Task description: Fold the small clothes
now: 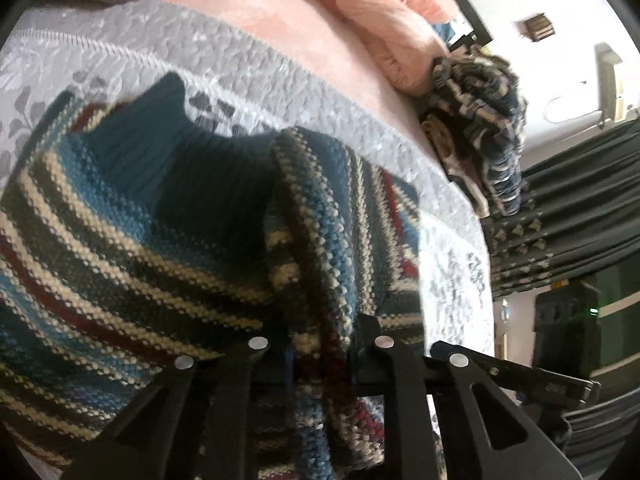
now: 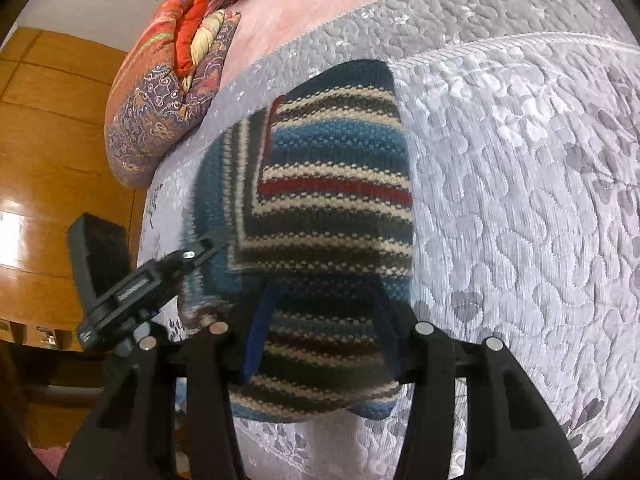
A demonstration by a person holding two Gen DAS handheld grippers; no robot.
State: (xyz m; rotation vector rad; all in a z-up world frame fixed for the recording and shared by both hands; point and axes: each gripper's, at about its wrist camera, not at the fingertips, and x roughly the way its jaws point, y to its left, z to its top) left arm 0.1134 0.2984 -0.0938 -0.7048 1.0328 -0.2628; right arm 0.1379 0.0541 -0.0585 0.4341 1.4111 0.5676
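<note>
**Carry the sweater's edge over without losing the fold line**

The striped knit sweater [image 2: 332, 184] lies on a grey quilted bedspread [image 2: 520, 168] on the bed, with one flap already doubled over the body so the stripes meet at an angle. Both grippers are on its near edge. The left gripper [image 1: 320, 356] is clamped on a bunched ridge of the knit, which rises between its fingers and drapes over them. The right gripper [image 2: 320, 336] has its fingers set wide apart around the sweater's near end; whether they pinch the cloth or merely straddle it, I cannot tell.

The step in hand looks like bringing this near edge up and over toward the ribbed hem. To do it well, both grippers should rise together and travel at the same pace, so the thick knit does not twist or drag the lower layer across the bedspread. The cloth should stay taut between them, and the edge should land square on the far edge before release. The heavy knit will likely slump if let go early.

Folded quilts [image 2: 172, 80] sit well apart at the bed's far side.
</note>
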